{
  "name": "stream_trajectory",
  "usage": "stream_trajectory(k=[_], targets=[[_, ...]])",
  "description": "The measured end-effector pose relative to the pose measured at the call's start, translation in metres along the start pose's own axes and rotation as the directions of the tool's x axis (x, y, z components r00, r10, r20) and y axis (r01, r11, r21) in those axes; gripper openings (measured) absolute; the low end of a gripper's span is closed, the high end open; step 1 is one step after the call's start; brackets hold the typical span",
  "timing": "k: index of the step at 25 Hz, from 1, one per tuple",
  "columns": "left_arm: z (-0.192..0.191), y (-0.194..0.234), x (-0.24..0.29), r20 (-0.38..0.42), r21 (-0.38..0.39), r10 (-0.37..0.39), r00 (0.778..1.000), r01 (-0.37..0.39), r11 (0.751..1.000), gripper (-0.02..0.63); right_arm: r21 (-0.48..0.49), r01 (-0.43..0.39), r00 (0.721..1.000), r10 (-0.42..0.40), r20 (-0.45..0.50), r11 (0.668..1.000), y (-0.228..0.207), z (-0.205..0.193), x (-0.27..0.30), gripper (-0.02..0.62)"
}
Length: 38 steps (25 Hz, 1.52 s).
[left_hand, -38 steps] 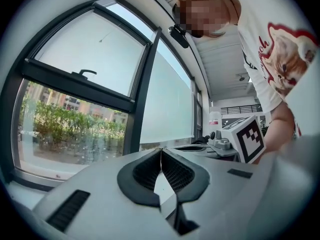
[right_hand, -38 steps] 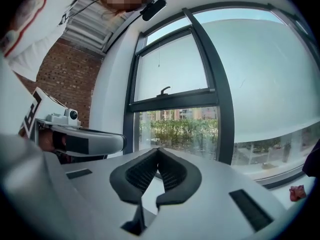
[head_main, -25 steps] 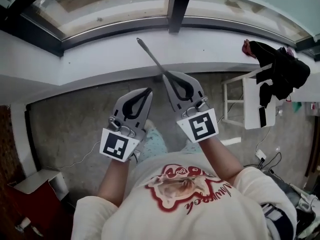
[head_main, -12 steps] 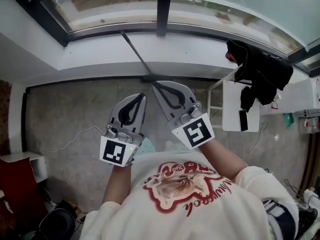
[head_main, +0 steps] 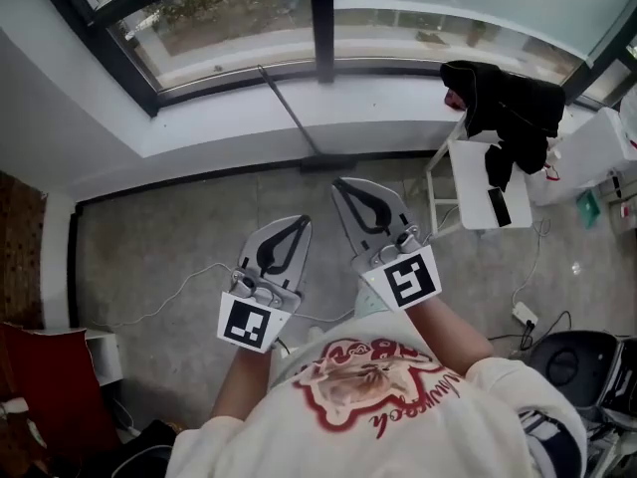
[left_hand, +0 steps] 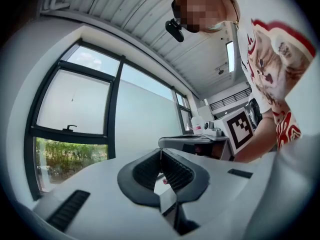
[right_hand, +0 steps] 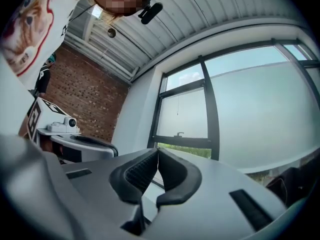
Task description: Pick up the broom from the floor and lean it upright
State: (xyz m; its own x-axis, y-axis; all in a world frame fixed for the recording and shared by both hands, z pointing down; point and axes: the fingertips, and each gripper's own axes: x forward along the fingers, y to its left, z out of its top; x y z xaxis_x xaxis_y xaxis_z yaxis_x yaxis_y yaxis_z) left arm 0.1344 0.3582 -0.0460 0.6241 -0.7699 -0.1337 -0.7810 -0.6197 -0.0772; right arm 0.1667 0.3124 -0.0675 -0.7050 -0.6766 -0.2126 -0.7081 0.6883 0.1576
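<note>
Under the window (head_main: 239,18), the broom (head_main: 291,116) stands with its head on the floor (head_main: 149,237) and its handle propped against the white wall (head_main: 199,132), seemingly so it stays upright unaided, while the left claw (head_main: 302,221) and right claw (head_main: 339,182) hover clear of it, both closed and empty.

The broom (head_main: 291,115) is leaned against the wall (head_main: 199,132) below the window (head_main: 229,18), at the floor's (head_main: 149,237) far edge; to its right, clothing (head_main: 503,103) is draped on a stand (head_main: 468,182).
</note>
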Motion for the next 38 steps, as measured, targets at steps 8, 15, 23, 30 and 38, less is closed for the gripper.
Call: stream_trajectory(k=[8, 15, 23, 30, 38], targets=[[-0.020, -0.052, -0.112, -0.101, -0.109, -0.066, 0.993, 0.055, 0.993, 0.021, 0.065, 0.039, 0.997, -0.035, -0.063, 0.997, 0.120, 0.006, -0.062, 0.025], [-0.004, -0.089, -0.107, -0.057, -0.112, -0.044, 0.997, 0.037, 0.993, 0.021, 0.067, 0.012, 0.998, -0.008, -0.061, 0.998, 0.126, 0.023, -0.105, 0.025], [-0.005, -0.154, -0.075, -0.034, -0.145, -0.043, 0.998, 0.037, 0.989, 0.021, 0.060, -0.011, 0.994, 0.018, -0.112, 0.998, 0.098, 0.020, -0.163, 0.025], [0.010, -0.152, -0.074, -0.013, -0.100, 0.009, 1.000, -0.010, 0.995, 0.021, 0.046, -0.001, 0.997, 0.004, -0.079, 0.999, 0.082, 0.032, -0.173, 0.023], [0.020, -0.140, -0.080, 0.006, -0.081, 0.034, 0.999, -0.033, 0.996, 0.021, 0.032, -0.021, 0.999, 0.022, -0.044, 0.999, 0.087, 0.044, -0.160, 0.025]])
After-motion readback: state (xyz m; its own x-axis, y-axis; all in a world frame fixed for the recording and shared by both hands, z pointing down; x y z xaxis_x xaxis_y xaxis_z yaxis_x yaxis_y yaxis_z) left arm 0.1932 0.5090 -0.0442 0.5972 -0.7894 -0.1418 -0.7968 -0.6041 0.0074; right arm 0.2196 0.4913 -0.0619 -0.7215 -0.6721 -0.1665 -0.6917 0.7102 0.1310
